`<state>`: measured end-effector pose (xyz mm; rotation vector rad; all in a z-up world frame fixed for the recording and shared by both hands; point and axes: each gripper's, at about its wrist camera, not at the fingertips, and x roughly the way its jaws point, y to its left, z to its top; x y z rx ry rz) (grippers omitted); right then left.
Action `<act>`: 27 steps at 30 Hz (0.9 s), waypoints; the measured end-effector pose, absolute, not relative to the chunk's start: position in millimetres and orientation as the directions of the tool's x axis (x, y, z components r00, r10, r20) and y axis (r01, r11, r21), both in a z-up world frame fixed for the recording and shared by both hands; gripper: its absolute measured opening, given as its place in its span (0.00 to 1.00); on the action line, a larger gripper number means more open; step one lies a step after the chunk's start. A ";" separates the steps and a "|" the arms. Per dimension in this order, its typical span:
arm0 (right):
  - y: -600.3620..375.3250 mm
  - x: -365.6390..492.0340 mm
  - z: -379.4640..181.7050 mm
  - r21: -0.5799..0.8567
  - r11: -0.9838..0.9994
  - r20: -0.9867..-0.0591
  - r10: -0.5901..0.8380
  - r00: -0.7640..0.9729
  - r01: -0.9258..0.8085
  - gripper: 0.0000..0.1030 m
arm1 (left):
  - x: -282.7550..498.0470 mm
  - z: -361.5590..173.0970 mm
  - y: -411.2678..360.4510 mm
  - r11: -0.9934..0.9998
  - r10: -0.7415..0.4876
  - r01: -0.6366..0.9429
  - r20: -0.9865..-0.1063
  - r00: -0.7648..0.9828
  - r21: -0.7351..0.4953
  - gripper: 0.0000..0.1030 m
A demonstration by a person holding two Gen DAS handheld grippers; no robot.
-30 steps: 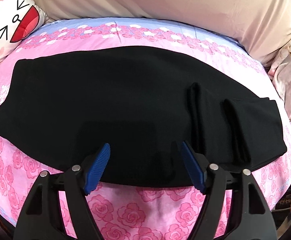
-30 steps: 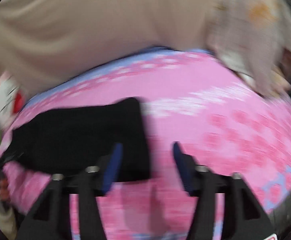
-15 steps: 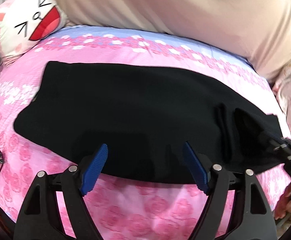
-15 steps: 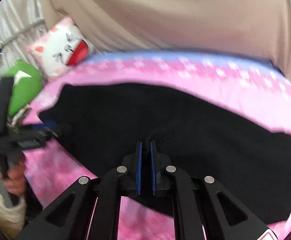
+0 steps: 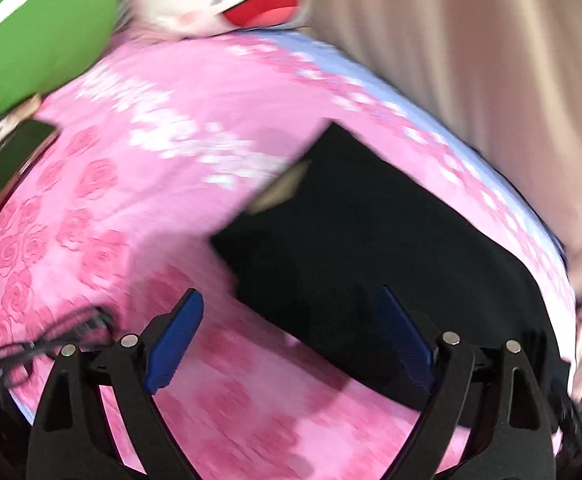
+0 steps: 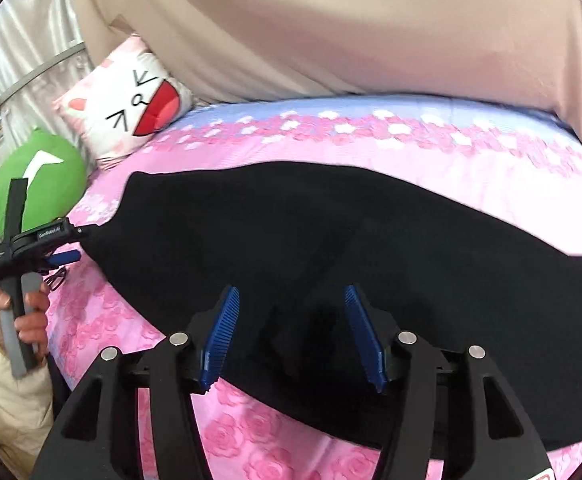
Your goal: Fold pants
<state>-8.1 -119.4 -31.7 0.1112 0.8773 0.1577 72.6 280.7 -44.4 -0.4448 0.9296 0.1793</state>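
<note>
Black pants flat on the bed, both hand-held grippers released

The pants [image 6: 371, 256] lie on the pink rose bedspread [image 6: 331, 140], long axis running left to right. The right hand-held gripper [image 6: 293, 336] hangs spread wide over the near edge, mid-length. The left hand-held gripper [image 5: 291, 344], also spread and holding nothing, sits just off the left end, so it's probably nearer for picking that end up. No containers anywhere, just pillows.

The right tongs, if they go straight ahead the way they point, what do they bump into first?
Most likely the black pants. The right tongs are open, and the dark cloth fills the space between and just beyond their blue pads. How high they hang above it is hard to tell, so they might touch down farther along the pants.
</note>
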 end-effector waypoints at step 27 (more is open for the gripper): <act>-94.1 0.0 -53.9 -0.023 0.993 -0.780 0.054 0.624 -0.115 0.16 | 101.3 -13.5 242.0 0.947 0.047 -0.268 -0.748 0.662 -0.177 0.23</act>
